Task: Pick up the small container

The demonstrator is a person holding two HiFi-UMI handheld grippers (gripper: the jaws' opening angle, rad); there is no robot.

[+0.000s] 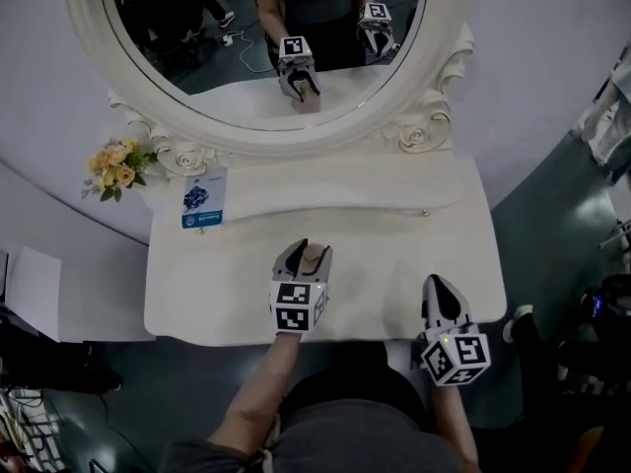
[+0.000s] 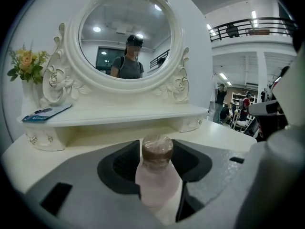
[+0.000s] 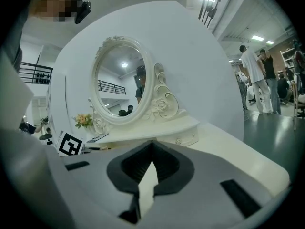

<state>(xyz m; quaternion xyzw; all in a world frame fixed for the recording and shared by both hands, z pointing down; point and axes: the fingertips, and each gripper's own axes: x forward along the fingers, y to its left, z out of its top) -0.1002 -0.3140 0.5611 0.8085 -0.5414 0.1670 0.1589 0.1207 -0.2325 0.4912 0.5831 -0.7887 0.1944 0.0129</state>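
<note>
The small container [image 1: 314,256] is a pale pink bottle with a brown cap [image 2: 157,149]. It stands upright between the jaws of my left gripper [image 1: 304,251], over the middle of the white dressing table [image 1: 217,294]. In the left gripper view the left gripper [image 2: 156,152] is shut on the bottle's body [image 2: 155,182], and the cap pokes out above the dark pads. The bottle's base is hidden, so whether it touches the table cannot be told. My right gripper [image 1: 440,286] hovers at the table's front right, and in its own view the right gripper [image 3: 152,146] is shut with nothing in it.
An oval mirror [image 1: 266,28] in a carved white frame rises behind a raised shelf [image 1: 325,190]. A blue card [image 1: 203,200] lies on the shelf's left end, beside a small flower bouquet [image 1: 116,166]. The table's front edge [image 1: 325,338] runs just under both grippers.
</note>
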